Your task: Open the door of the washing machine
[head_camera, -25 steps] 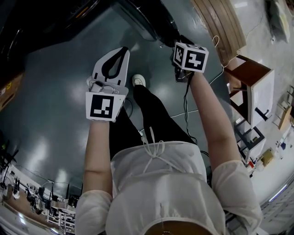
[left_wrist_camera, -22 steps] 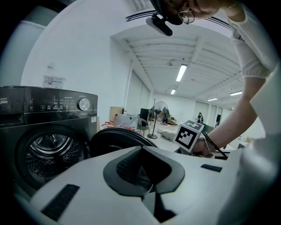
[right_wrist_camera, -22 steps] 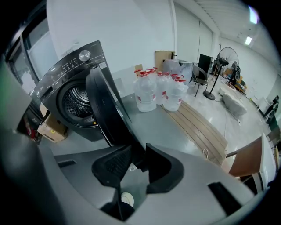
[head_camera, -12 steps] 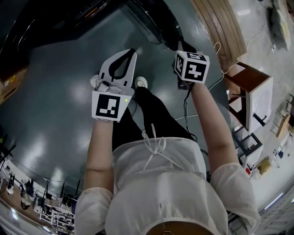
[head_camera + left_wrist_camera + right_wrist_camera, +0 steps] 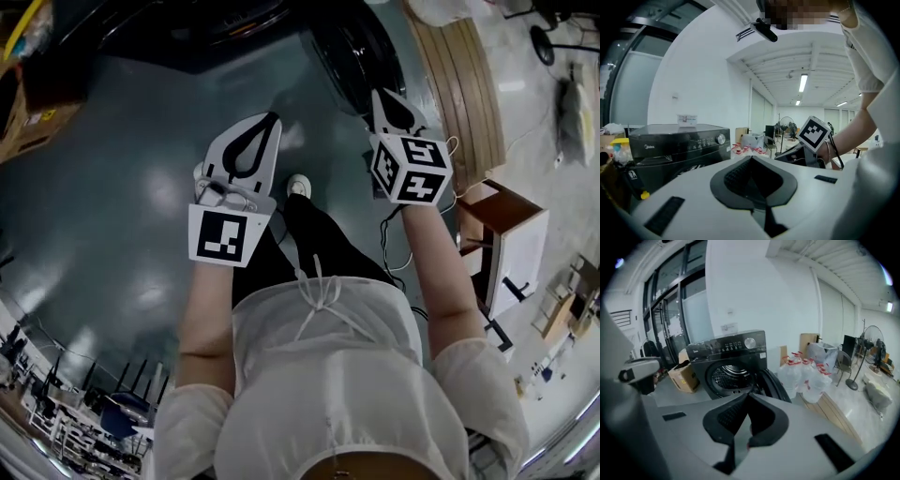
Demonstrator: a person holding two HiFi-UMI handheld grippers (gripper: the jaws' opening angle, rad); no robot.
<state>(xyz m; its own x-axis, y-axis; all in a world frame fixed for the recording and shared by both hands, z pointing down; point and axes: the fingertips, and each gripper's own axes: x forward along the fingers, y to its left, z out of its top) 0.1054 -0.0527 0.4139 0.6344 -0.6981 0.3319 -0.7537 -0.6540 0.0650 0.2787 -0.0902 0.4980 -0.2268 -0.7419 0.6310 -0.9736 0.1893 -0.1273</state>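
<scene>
Washing machine: a black front loader [image 5: 729, 363] that stands on the floor, ahead of both tools and below them; its front faces the person.
Door: the round door [image 5: 774, 382] is already swung out, on the right side of the drum opening [image 5: 727, 377] in the right gripper view; I judge the task is nearly done or done.
Door direction: it stands upright on its edge, its free rim points toward the person, and its inner face turns to the drum.
Left tool: the left tool [image 5: 265, 122] has its jaws together, with nothing between them.
Right tool: the right tool [image 5: 382, 98] also has its jaws together and carries nothing.
Nearer hand: the right one; in the head view the door is just ahead of it, and the left tool is farther to the side.
Coming move: to open it wider, push the free rim to the right, away from the drum.
</scene>
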